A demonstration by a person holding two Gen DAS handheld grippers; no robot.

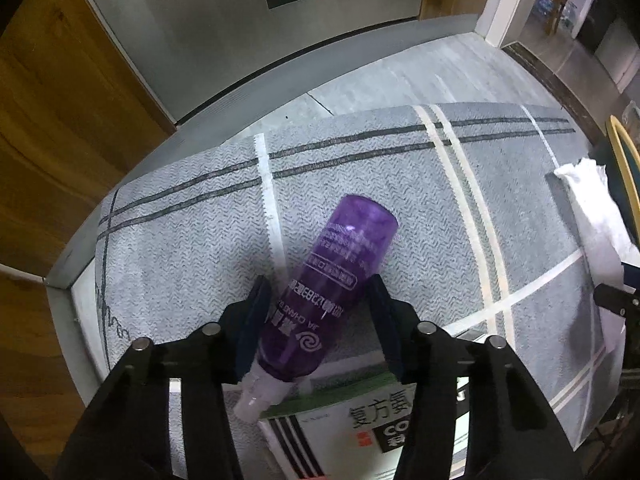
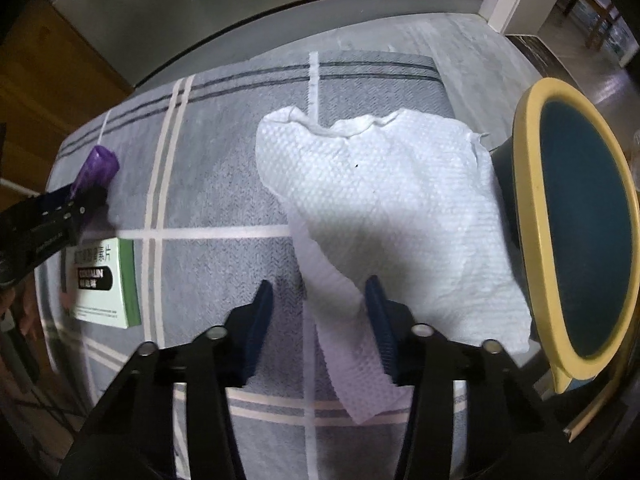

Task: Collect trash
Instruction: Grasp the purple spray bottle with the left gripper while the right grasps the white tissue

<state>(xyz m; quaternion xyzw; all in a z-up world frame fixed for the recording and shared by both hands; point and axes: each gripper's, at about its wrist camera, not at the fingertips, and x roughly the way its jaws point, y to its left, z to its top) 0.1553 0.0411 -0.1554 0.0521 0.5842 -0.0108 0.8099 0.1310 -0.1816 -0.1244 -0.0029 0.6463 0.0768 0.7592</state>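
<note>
Purple bottle [image 1: 340, 280] between left fingers [image 1: 256, 320], paper towel [image 2: 384, 208] beside right fingers [image 2: 380, 320]

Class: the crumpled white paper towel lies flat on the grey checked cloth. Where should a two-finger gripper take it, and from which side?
Take the white paper towel by its narrow tail, coming straight down from above. The tail is slim enough to fit between the right gripper fingers; the broad sheet lies too flat to pinch.
</note>
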